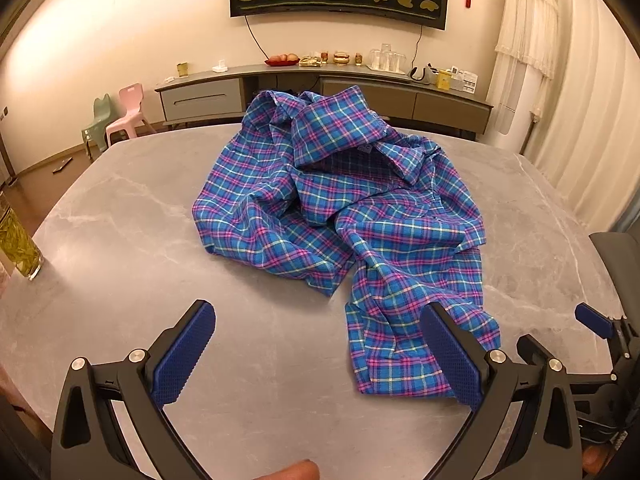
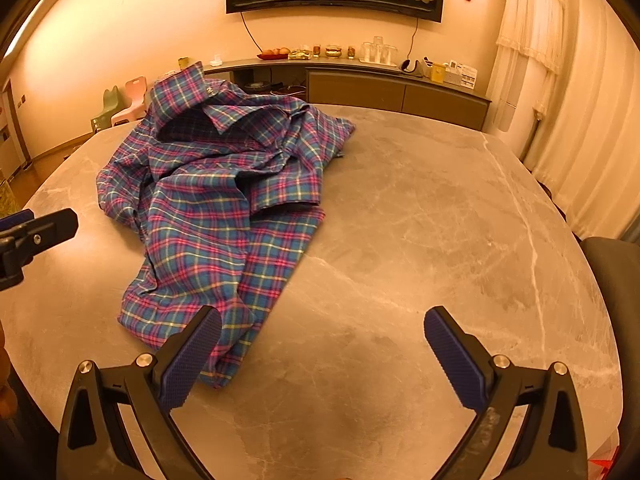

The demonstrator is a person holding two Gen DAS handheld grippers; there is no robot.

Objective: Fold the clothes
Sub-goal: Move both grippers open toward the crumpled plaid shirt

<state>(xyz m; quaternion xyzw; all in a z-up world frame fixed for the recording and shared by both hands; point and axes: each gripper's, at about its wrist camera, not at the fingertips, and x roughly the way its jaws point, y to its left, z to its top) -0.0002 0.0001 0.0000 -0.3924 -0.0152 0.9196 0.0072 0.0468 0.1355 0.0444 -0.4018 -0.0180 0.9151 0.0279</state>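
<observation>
Spread wide with nothing between its blue pads, the left gripper (image 1: pixel 320 344) is being held above a grey marble table (image 1: pixel 120 200), the right gripper (image 2: pixel 322 344) likewise gaping; a crumpled blue-and-pink plaid shirt (image 1: pixel 344 208) is lying bunched mid-table, its hem nearest both grippers.

Left gripper (image 1: pixel 320 354): black frame, blue textured fingers (image 1: pixel 450 354), silver screws | Right gripper (image 2: pixel 322 356): black frame, blue textured fingers (image 2: pixel 192 360), silver screws
</observation>
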